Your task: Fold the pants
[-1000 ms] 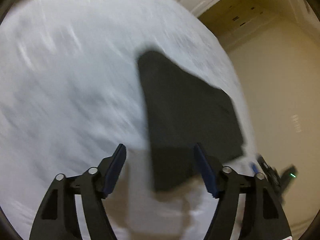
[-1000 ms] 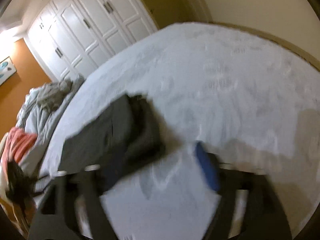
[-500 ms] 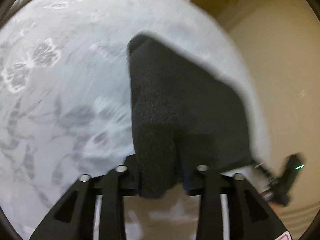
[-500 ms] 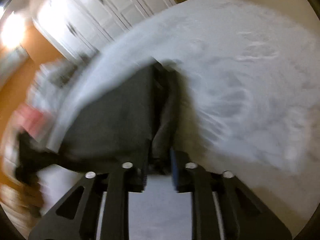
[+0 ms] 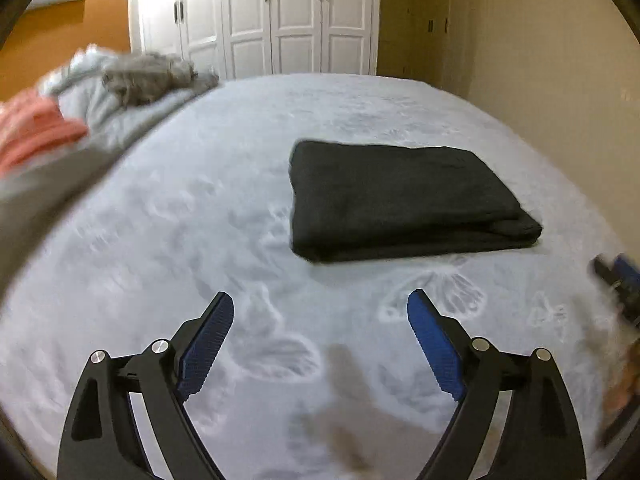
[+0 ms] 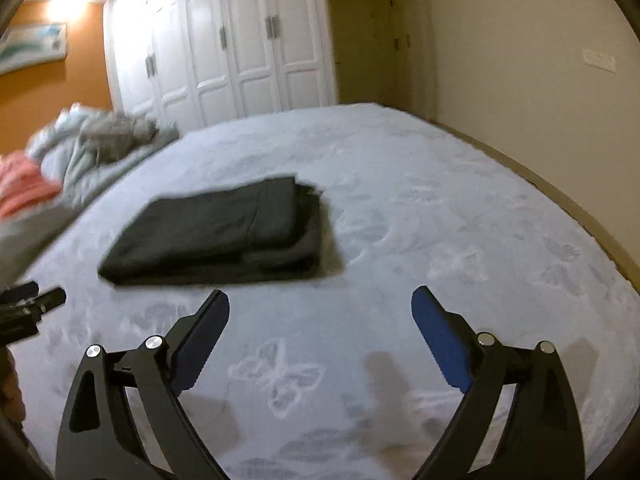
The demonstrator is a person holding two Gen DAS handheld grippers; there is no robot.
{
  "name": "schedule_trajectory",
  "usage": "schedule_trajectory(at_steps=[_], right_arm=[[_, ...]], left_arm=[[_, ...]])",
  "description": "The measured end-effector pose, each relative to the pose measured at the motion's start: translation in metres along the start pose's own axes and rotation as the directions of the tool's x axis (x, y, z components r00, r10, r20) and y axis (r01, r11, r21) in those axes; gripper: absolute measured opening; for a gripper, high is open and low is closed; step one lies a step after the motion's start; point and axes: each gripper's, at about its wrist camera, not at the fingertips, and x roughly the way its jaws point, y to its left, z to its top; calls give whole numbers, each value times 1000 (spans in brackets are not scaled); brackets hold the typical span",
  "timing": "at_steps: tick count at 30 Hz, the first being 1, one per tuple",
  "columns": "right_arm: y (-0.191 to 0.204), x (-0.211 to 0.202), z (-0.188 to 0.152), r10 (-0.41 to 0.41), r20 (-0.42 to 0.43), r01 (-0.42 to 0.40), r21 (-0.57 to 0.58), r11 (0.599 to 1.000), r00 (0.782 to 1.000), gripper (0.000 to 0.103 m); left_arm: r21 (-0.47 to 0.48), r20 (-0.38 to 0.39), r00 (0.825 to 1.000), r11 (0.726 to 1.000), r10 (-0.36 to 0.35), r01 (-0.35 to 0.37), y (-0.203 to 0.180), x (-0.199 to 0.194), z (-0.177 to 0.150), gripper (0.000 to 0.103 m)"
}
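Nearest the lens in the left wrist view, the left gripper [image 5: 320, 306] hangs above the bed [image 5: 180, 240] with its blue pads [image 5: 206, 344] spread wide apart and nothing between them. The right gripper [image 6: 320, 302], seen from its own camera, is likewise wide apart and empty; neither touches cloth.

Beyond the fingertips lies bare grey bedspread embossed with butterflies [image 6: 278, 376]. At 12 to 1 o'clock from the left gripper, and at 11 o'clock from the right, rest the pants [image 5: 400, 200] [image 6: 224, 228]: a dark, flat, roughly rectangular stack on the bed, apart from both tools. The right view shows layered edges at the stack's right end, one layer stepped slightly past the others.

At 9 o'clock in the right view a dark tool tip intrudes, probably the other gripper; the blur forbids certainty. Farther off, at 10 o'clock, a heap of laundry [image 5: 132, 80] sits at the bed's edge, grey with a pink piece. Farthest, at 12 o'clock, stand white wardrobe doors [image 6: 224, 40].

Judgement: folding appears essentially complete, and the step in hand is release and retreat. To do it well, lift both grippers straight up and back with fingers kept wide, so no pad snags the top layer. If tidying is wanted, nudge the stepped edge flush with one flat pad, pressing lightly downward, since the soft stack would likely slide or unfold under a sideways drag.
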Motion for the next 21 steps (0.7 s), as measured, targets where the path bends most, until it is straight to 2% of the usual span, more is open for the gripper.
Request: schedule_trajectory(at_steps=[2,4,7,13,17,21], right_arm=[[13,14,-6,-1,-33,-1,-60,998,999,90],[20,20,-9,5,-41,-8,-67,998,999,90],[16,20,-17,12,-60,-13,-26,1000,998,90],[4,21,-21,-7,-85,10,31,999,996,90],[4,20,-23,-16,-94,19,27,999,995,90],[10,21,-26,-18,-105,18,-4,1000,994,90]], left_arm=[[-67,-23,1000,998,-11,9,2,14,3,86],[-51,1,1000,999,3,-3,-2,24,2,86],[0,90,993,997,80,-80,-11,23,1,86],[50,136,990,998,25,-32,-28,16,2,86],[79,131,991,997,14,-24,-37,15,-1,86],[59,100,995,998,-10,4,-40,21,-4,86]])
